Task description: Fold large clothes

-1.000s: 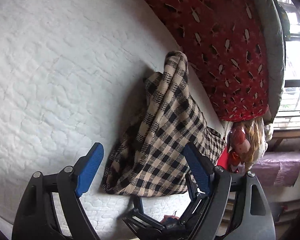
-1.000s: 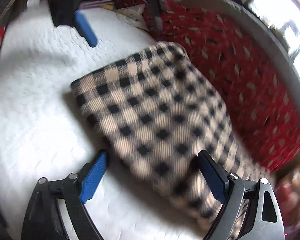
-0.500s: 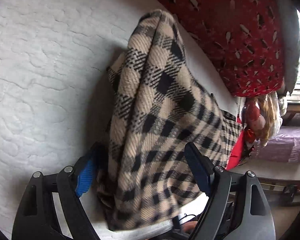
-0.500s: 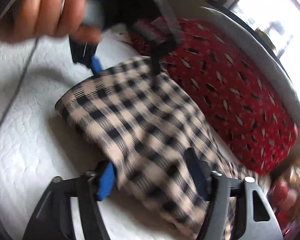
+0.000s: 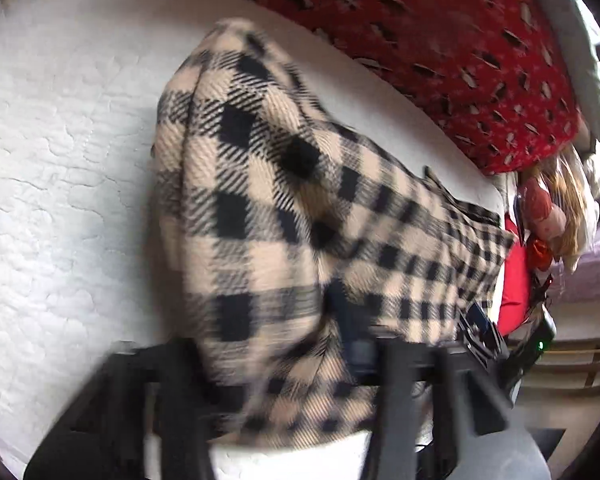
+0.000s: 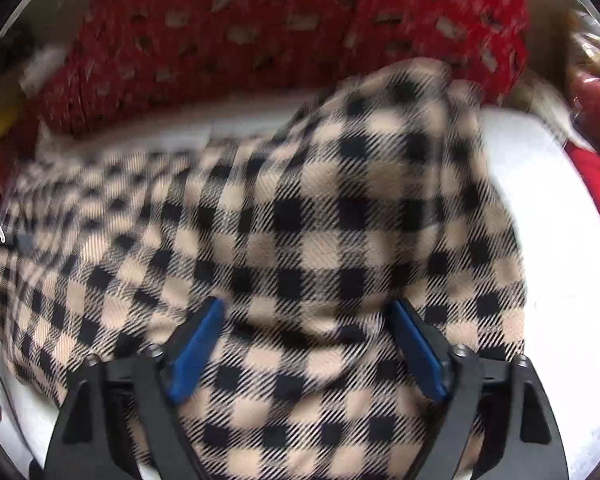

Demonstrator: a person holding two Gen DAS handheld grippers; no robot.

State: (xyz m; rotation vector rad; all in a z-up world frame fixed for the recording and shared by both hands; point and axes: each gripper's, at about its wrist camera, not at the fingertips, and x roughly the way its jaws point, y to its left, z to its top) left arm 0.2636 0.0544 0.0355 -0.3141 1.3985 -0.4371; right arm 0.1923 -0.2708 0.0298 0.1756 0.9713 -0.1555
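A beige-and-black checked garment (image 5: 284,184) lies bunched on the white quilted mattress (image 5: 60,160). In the left wrist view a thick fold of it fills the space between the jaws of my left gripper (image 5: 278,352), which are closing and pinch the cloth. That gripper's left finger is hidden under the fabric, and its dark right finger (image 5: 360,344) shows blurred. In the right wrist view the same garment (image 6: 320,208) spreads wide. My right gripper (image 6: 306,344) hovers over it with jaws opening, its blue pads (image 6: 196,344) far apart and cloth lying between them, unpinched.
A red patterned blanket (image 5: 460,48) runs along the far side of the mattress, also seen in the right wrist view (image 6: 220,28). Toys and a red cloth (image 5: 540,224) crowd the right edge, with a purple cover (image 5: 596,264) and a window beyond.
My left gripper moved onto the garment and its jaws narrowed on a fold. My right gripper swept sideways across the cloth and rolled; its jaws narrowed, then widened.
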